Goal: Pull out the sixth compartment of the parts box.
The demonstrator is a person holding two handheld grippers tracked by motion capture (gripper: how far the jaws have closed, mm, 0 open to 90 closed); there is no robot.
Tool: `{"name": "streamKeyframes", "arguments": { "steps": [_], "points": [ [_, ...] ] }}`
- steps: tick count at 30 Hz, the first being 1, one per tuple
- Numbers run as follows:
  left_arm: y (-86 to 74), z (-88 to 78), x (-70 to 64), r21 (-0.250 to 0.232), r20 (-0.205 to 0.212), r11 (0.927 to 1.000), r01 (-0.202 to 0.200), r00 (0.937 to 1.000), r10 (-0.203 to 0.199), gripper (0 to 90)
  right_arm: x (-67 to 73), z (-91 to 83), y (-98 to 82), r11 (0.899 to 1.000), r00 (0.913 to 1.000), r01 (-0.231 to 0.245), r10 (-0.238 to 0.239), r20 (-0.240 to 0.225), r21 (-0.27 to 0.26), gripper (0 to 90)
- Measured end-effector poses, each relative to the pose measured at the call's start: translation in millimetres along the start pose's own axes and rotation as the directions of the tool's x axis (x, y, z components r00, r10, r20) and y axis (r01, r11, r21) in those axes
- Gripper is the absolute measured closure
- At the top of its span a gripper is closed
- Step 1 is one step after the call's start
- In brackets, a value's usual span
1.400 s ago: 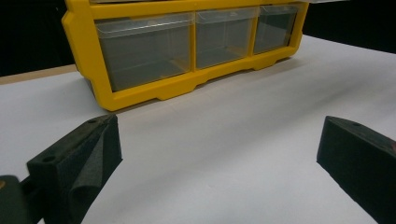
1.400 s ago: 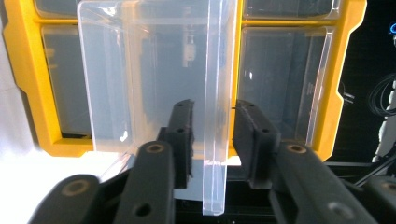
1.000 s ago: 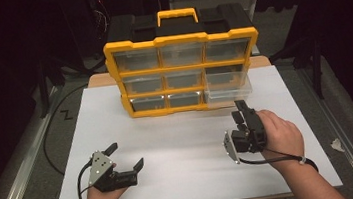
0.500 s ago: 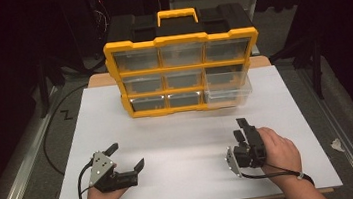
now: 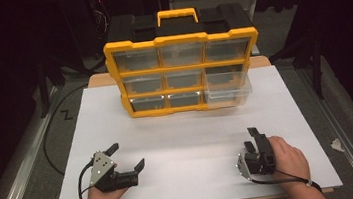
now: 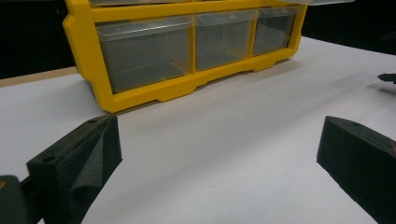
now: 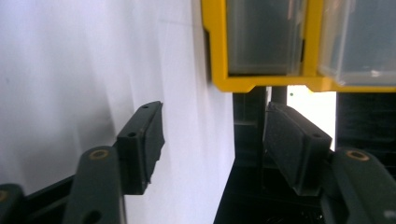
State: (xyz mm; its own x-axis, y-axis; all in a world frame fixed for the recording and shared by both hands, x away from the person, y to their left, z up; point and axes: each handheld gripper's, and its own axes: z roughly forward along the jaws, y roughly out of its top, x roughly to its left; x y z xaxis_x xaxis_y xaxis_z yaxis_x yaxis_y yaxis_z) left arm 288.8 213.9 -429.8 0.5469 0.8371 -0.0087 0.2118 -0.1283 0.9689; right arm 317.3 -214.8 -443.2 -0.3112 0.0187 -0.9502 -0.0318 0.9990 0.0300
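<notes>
At twelve o'clock on the white table [image 5: 189,143] stands the yellow organizer [image 5: 184,73], black carry-case top, clear drawers in three rows, and the bottom-right drawer [image 5: 228,92] is pulled a little way out of the frame. Down at seven o'clock, the left gripper [image 5: 126,156] rests low over the table in the person's left hand [image 5: 100,198], jaws spread wide with nothing but bare tabletop between them; its own view looks between the two black pads straight at the organizer's bottom row, well apart from it. Over at five o'clock, the right gripper [image 5: 250,139] sits in the right hand [image 5: 288,157], rolled onto its side and pointing toward twelve. Its jaws have just been opening, and they stand parted now with nothing between them; in the right gripper view the organizer's yellow corner shows beyond the pads, tilted sideways. Both grippers are well short of the organizer, neither touching it.
</notes>
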Motion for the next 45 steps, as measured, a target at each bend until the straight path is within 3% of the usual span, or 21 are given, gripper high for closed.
{"name": "streamKeyframes", "arguments": {
  "steps": [10, 14, 16, 19, 25, 28, 33, 34, 35, 37, 42, 44, 45],
  "points": [
    [-0.9, 1.3, -0.2, 0.009, -0.001, 1.0000, 0.000, 1.0000, 0.000, 0.7, -3.2, 3.8, -7.6, 0.999, 0.9996, -0.023, 0.024, -0.013, 0.028, 24.7],
    [-0.9, 1.2, -0.1, 0.008, -0.001, 1.0000, 0.001, 1.0000, -0.001, 0.7, -3.4, 3.0, -7.1, 0.999, 0.9996, -0.026, 0.025, 0.012, 0.025, 12.3],
    [-1.0, 1.1, -0.1, 0.009, -0.002, 1.0000, 0.001, 1.0000, -0.001, 0.7, -5.0, 2.8, -5.8, 1.000, 0.9999, -0.006, 0.006, 0.008, 0.020, 0.9],
    [-1.0, 0.9, 0.4, 0.008, -0.005, 1.0000, 0.004, 1.0000, -0.004, 0.7, -3.8, 2.1, -4.5, 1.000, 0.9991, -0.006, 0.006, 0.041, 0.008, 0.9],
    [-0.9, 0.4, 1.3, 0.009, -0.002, 0.9999, 0.011, 0.9999, -0.011, 0.7, -5.4, 0.6, -4.4, 1.000, 0.9985, -0.019, 0.019, 0.051, -0.001, 0.9],
    [-0.7, 0.7, 1.8, 0.005, -0.005, 0.9998, 0.018, 0.9998, -0.018, 0.7, -7.0, 0.8, -6.8, 0.998, 0.9968, -0.067, 0.067, 0.045, 0.000, 0.9],
    [-0.3, 0.3, 3.9, -0.006, -0.025, 0.9994, 0.033, 0.9991, -0.034, 0.4, -8.5, 2.1, -11.4, 0.984, 0.9837, -0.178, 0.178, 0.025, 0.007, 0.9],
    [-0.2, 0.1, 4.4, -0.004, -0.025, 0.9994, 0.035, 0.9991, -0.035, 0.4, -8.9, 1.8, -11.9, 0.980, 0.9796, -0.201, 0.200, 0.018, 0.017, 0.9],
    [-0.3, 0.1, 4.6, -0.004, -0.025, 0.9993, 0.036, 0.9990, -0.036, 0.4, -9.3, 2.3, -13.0, 0.968, 0.9685, -0.249, 0.249, 0.002, 0.016, 0.9],
    [-0.3, 0.3, 4.6, 0.000, -0.026, 0.9994, 0.036, 0.9990, -0.036, 0.4, -11.2, 2.3, -14.5, 0.958, 0.9574, -0.287, 0.288, -0.026, 0.017, 0.9],
    [-0.2, 0.9, 4.1, 0.001, -0.017, 0.9995, 0.032, 0.9993, -0.032, 0.4, -12.1, 2.7, -18.0, 0.916, 0.9141, -0.399, 0.401, -0.064, 0.035, 1.0],
    [0.1, 0.7, 4.1, -0.002, -0.014, 0.9994, 0.033, 0.9993, -0.033, 0.4, -12.6, 2.7, -19.4, 0.890, 0.8865, -0.454, 0.456, -0.078, 0.041, 1.0],
    [0.2, 0.8, 4.2, -0.005, -0.014, 0.9994, 0.034, 0.9993, -0.034, 0.4, -11.1, 2.8, -19.3, 0.861, 0.8564, -0.507, 0.509, -0.084, 0.045, 0.9]
  ]
}}
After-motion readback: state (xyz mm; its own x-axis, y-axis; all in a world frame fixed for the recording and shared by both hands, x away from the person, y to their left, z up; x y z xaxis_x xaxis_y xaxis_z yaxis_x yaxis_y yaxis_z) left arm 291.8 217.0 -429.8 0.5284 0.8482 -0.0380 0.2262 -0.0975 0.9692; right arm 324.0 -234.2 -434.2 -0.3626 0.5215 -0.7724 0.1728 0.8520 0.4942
